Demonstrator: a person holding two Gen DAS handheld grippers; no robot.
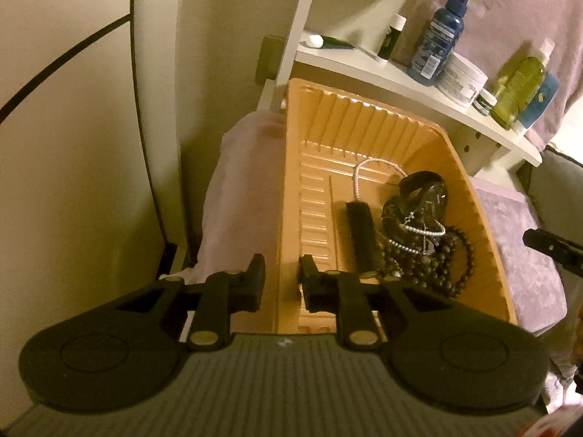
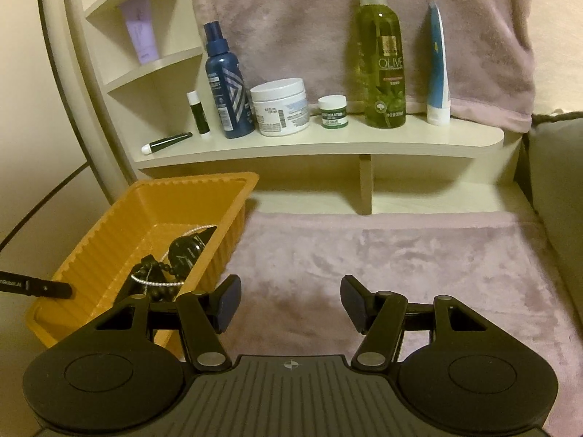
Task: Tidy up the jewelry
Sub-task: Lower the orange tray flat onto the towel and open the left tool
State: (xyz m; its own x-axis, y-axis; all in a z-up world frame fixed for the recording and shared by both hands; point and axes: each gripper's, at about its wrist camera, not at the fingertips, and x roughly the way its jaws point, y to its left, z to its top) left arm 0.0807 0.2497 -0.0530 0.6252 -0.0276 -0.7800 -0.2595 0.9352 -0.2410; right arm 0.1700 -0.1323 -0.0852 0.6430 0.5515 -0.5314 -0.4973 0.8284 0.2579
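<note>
Looking along the left hand-held gripper (image 1: 281, 284), we see its jaws standing a little apart with the near-left wall of the orange plastic tray (image 1: 364, 127) between them; whether the pads actually press the wall we cannot tell. The tray fills the centre of the left wrist view and sits on a mauve plush cloth (image 2: 382, 266). Inside it, toward the right of that frame, lie a string of white pearls (image 1: 359, 178), a black wristwatch (image 1: 424, 191), a dark beaded necklace (image 1: 448, 269), a small silver bead chain (image 1: 422, 229) draped over the pile, and a black oblong case (image 1: 362, 235) beside them. In the right wrist view the right hand-held gripper (image 2: 290, 300) hangs wide open over the bare cloth at lower centre, holding nothing, with the tray at its lower left. Across the top of that frame a cream shelf (image 2: 328, 145) carries a blue spray bottle (image 2: 226, 87), a white jar (image 2: 280, 107), a small green-labelled jar (image 2: 332, 111), a tall olive spray bottle (image 2: 380, 62) and a blue-and-white tube (image 2: 438, 69).
</note>
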